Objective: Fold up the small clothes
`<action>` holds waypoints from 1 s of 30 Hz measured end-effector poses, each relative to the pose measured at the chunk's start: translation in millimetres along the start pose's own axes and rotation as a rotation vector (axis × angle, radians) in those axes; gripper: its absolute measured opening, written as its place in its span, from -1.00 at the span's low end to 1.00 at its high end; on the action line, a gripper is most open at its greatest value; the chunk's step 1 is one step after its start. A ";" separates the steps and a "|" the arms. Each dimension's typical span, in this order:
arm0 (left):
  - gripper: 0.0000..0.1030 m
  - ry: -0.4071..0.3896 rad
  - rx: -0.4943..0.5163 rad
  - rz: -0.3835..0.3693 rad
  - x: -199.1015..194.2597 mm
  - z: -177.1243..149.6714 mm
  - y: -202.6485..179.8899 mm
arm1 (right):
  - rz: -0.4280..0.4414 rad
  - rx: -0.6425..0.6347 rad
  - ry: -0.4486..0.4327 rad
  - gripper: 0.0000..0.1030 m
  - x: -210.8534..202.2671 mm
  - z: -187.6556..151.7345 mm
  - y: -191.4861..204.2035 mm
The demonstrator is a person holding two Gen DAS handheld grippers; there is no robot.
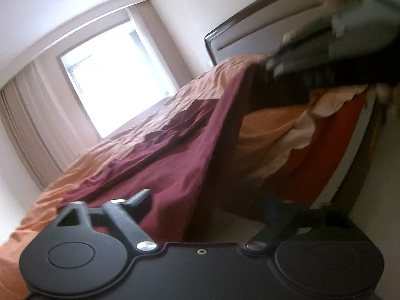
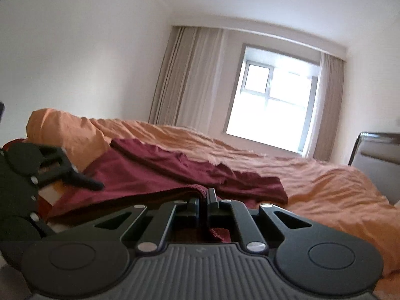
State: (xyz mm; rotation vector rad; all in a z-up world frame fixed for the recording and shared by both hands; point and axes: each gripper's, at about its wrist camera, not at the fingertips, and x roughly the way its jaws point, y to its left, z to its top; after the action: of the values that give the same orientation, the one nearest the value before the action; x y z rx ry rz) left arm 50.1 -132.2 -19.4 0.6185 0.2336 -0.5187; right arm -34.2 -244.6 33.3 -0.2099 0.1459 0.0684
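Maroon garment [image 1: 175,155] lies spread on the bed [image 1: 205,85], one edge hanging over the bed's side. Left wrist view: my left tongs [image 1: 215,200] stand spread wide beside that edge, gripping nothing. Right wrist view: my right tongs [image 2: 203,201] are clenched on the garment's hem near the bed's edge. Judgement: grip the matching corner, keep the hem taut, fold level.

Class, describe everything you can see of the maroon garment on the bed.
The maroon garment is a soft, thin-looking, wrinkled fabric lying spread on the orange bedspread, partly draping over the bed's near edge. One edge with a textured hem is pinched between the shut fingers of the right gripper. The left gripper sits by its other side; whether it holds the cloth cannot be told.
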 end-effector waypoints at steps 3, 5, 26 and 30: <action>-0.44 0.024 -0.002 0.070 1.7 -6.6 9.8 | 0.014 0.044 -0.015 -0.88 0.5 3.9 -11.5; -0.44 0.039 -0.045 0.106 -0.8 -13.1 23.2 | 0.013 0.073 -0.015 -0.88 0.4 4.1 -15.7; -0.94 0.015 -0.019 0.336 -47.5 -59.0 73.9 | -0.146 -0.086 -0.042 -0.89 -12.3 -10.3 12.4; -0.94 -0.023 -0.023 0.338 -67.3 -47.9 74.3 | -0.176 -0.114 -0.086 -0.90 -26.8 -10.3 17.2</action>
State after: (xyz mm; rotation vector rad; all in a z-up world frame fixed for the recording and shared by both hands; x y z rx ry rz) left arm 29.6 -25.4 3.1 0.6145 0.1094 -0.1969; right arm -63.5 -231.4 23.9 -0.3324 0.0371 -0.0892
